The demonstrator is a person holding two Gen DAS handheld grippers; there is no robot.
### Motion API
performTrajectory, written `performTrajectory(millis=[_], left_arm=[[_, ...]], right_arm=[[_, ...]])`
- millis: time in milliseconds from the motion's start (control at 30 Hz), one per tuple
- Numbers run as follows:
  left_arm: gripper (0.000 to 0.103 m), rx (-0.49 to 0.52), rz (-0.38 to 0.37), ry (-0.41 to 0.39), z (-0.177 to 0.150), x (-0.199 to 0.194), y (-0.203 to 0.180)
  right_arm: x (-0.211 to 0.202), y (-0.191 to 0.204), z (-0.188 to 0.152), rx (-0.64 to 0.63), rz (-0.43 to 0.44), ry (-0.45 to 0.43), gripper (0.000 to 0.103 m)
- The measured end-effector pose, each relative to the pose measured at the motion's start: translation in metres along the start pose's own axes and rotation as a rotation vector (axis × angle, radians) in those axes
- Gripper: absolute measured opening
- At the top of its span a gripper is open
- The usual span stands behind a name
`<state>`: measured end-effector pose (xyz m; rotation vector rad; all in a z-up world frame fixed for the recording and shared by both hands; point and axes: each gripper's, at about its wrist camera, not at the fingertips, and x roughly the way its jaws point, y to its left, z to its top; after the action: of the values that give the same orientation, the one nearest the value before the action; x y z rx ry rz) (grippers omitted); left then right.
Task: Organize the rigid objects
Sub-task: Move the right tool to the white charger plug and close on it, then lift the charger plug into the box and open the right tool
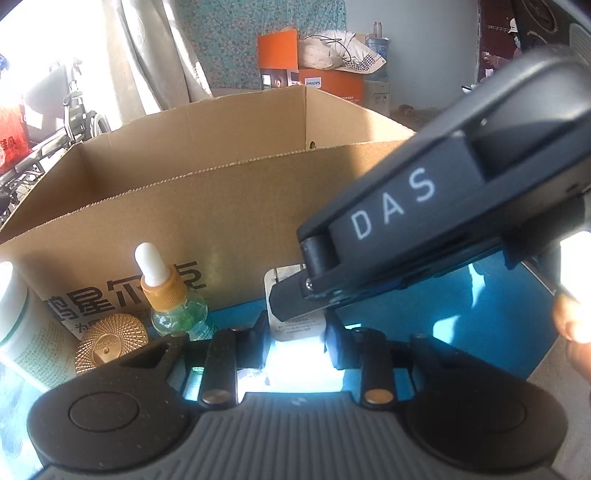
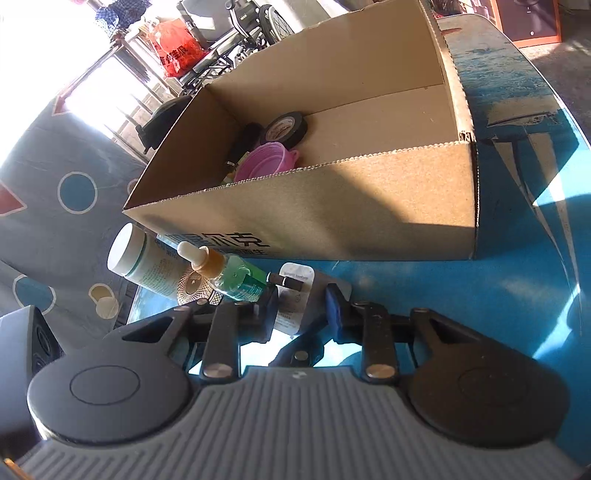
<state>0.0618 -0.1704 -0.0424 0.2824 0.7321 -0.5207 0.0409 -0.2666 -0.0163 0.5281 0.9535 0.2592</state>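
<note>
A cardboard box (image 1: 229, 206) stands on the blue table; it also shows in the right wrist view (image 2: 332, 206), holding a black tape roll (image 2: 286, 127) and a pink bowl (image 2: 267, 158). A white packet (image 1: 295, 325) lies in front of the box, between the fingers of my left gripper (image 1: 297, 341), which look closed against its sides. My right gripper (image 2: 301, 308) reaches in from the right; its jaws are apart around the same packet (image 2: 291, 295) without clear contact. The right gripper's body (image 1: 424, 206) hangs over the packet in the left wrist view.
Left of the packet stand a green dropper bottle (image 1: 173, 299) (image 2: 232, 278), a gold round lid (image 1: 110, 343) and a white jar (image 1: 14, 317) (image 2: 140, 262). A wheelchair (image 2: 236, 22) and a red bag (image 2: 177, 48) are beyond the table.
</note>
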Motion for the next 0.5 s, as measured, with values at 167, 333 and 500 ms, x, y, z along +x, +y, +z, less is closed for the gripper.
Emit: performTrajectory(millis=[167, 333, 500], left_arm=[[0.030, 0.001, 0.007, -0.030, 0.004, -0.015, 0.000], [0.030, 0.000, 0.022, -0.080, 0.012, -0.043, 0.002], [0.030, 0.010, 0.083, -0.177, 0.043, -0.079, 0.004]], right_arm=[[-0.018, 0.010, -0.007, -0.019, 0.008, -0.035, 0.024], [-0.040, 0.025, -0.008, -0.038, 0.028, -0.079, 0.024], [-0.077, 0.055, 0.009, -0.108, 0.079, -0.178, 0.024]])
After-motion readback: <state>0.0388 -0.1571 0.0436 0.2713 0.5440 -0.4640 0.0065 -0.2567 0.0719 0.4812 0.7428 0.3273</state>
